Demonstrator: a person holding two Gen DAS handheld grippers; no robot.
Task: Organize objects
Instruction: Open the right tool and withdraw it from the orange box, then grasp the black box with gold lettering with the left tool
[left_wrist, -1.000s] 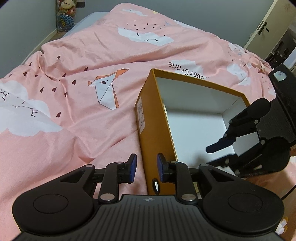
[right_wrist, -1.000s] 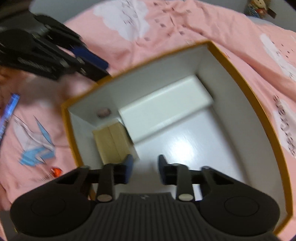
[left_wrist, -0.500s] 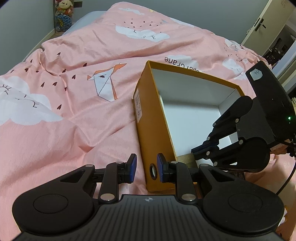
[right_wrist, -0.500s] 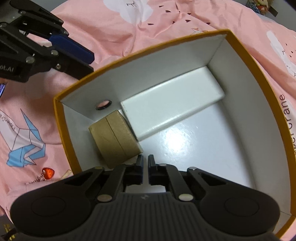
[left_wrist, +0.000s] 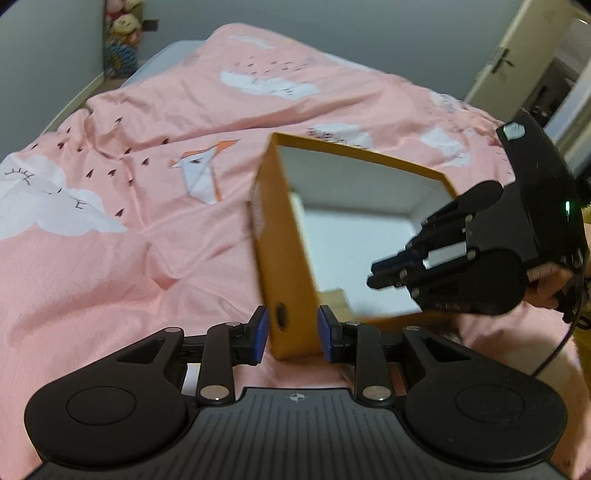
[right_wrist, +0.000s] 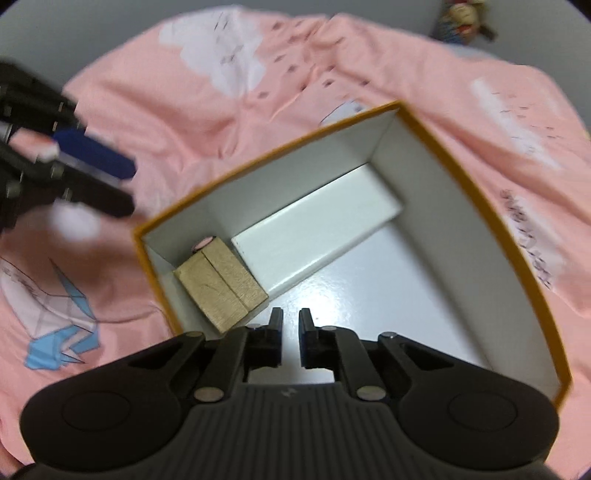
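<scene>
Left tool (left_wrist: 291, 338): opening, wider than before, box corner between pads. Orange box (right_wrist: 476, 206) on bed (left_wrist: 147, 236). Only the right view shows tan box (right_wrist: 221, 290) and white box (right_wrist: 317, 236) inside. Right tool (right_wrist: 291, 325): now together, empty.

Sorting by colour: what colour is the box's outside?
Orange outside, white inside: the box shows best in the left wrist view.

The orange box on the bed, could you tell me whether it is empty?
Not empty: the orange box holds a white box and a tan cardboard box.
</scene>
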